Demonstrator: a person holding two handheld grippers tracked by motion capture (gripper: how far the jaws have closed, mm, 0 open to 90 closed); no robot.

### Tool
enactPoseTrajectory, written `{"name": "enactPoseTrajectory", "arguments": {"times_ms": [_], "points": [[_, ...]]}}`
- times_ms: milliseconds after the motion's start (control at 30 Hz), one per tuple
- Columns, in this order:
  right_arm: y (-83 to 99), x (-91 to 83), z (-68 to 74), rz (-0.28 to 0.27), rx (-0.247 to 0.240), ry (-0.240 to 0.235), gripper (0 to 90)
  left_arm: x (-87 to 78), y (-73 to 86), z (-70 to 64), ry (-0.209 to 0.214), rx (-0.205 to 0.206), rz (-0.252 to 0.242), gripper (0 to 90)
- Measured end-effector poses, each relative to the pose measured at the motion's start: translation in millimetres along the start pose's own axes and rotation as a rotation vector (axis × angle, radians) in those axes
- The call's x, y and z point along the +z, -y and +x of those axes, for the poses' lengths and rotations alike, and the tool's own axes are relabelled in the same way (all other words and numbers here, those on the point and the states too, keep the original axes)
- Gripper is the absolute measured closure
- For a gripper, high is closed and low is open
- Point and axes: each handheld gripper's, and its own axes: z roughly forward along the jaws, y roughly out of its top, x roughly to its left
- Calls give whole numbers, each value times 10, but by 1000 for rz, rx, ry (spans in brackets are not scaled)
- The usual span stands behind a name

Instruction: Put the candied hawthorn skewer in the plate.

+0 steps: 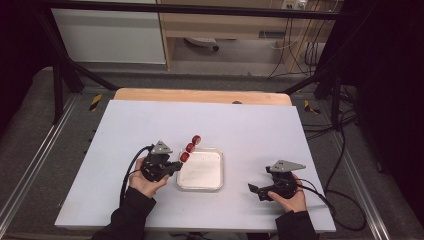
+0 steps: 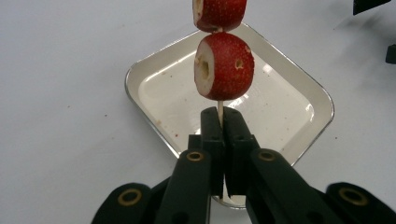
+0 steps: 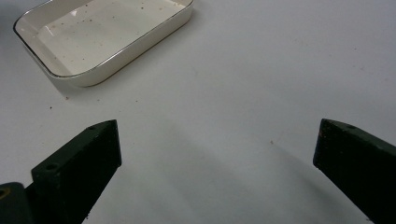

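left gripper clamping skewer, over dish edge

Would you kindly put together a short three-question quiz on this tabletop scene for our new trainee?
1. True or false: the left gripper has its jaws shut on the thin wooden skewer carrying red strawberry-like pieces.
2. How many red pieces on the skewer can be counted in the high view? A) one B) three C) five
3. Fill in: the right gripper has its jaws ____ above the pale table, with nothing between them.

Key
1. True; the skewer is pinched at its lower end, above the shallow white rectangular dish.
2. B; three pieces in a row.
3. Open; the dish lies off to its side.
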Motion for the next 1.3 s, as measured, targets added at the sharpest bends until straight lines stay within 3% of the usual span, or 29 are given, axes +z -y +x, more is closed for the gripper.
{"name": "enactPoseTrajectory", "arguments": {"times_ms": [400, 800, 1300], "points": [[16, -34, 5, -10, -1, -8, 16, 282, -62, -112, -8, 23, 89, 881], [26, -38, 8, -14, -2, -14, 16, 478, -24, -190, -33, 13, 184, 881], [27, -54, 9, -22, 5, -15, 17, 543, 2, -246, -61, 26, 217, 877]]}}
